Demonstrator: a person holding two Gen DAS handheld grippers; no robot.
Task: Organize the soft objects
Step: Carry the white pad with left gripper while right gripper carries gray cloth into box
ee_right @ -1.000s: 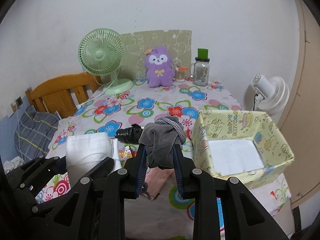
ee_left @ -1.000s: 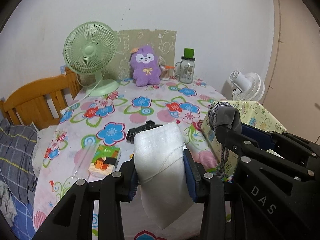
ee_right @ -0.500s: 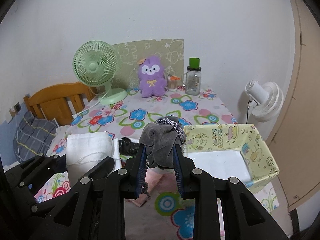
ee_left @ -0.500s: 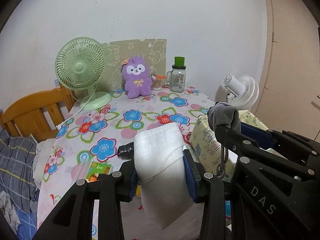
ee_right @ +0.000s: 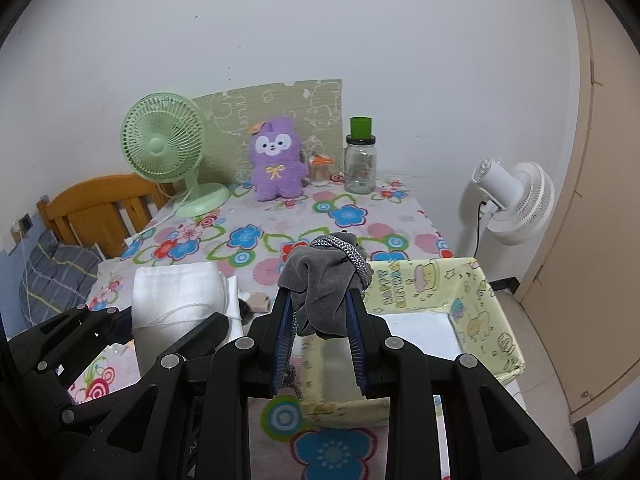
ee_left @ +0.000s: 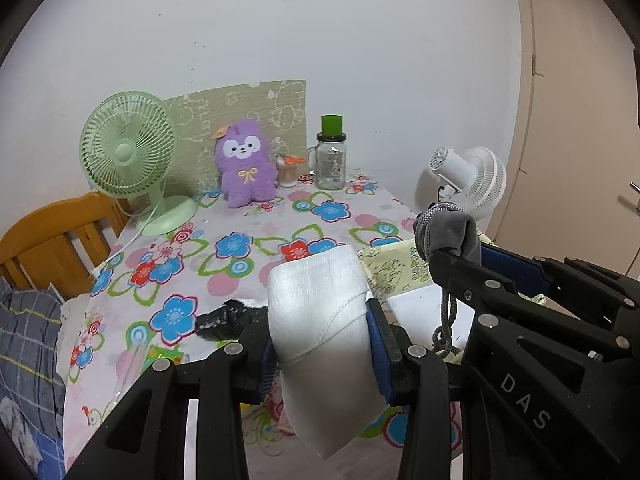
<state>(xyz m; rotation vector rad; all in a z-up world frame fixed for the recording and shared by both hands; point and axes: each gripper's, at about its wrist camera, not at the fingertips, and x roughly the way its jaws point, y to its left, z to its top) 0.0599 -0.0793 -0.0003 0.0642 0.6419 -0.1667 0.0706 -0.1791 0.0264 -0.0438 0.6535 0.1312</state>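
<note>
My left gripper [ee_left: 320, 344] is shut on a folded white cloth [ee_left: 320, 320] and holds it above the table's near edge; the cloth also shows in the right wrist view [ee_right: 176, 300]. My right gripper [ee_right: 320, 312] is shut on a grey drawstring pouch [ee_right: 324, 280], held to the right of the cloth, over the left wall of a yellow printed box [ee_right: 472, 300]. The pouch [ee_left: 448, 232] and box [ee_left: 396, 264] show in the left wrist view too. A purple plush toy [ee_right: 276, 160] stands at the table's back.
A flowered tablecloth [ee_right: 256, 236] covers the table. At the back stand a green fan [ee_right: 168, 148], a glass jar with green lid [ee_right: 360, 160] and a small container. A black bundle [ee_left: 220, 320] lies near the front. A white fan [ee_right: 516, 200] stands right; a wooden chair [ee_right: 100, 208] left.
Both grippers have risen and pulled back with their loads. The table and box now sit lower and farther in view; the pouch is now over the box's left wall.
</note>
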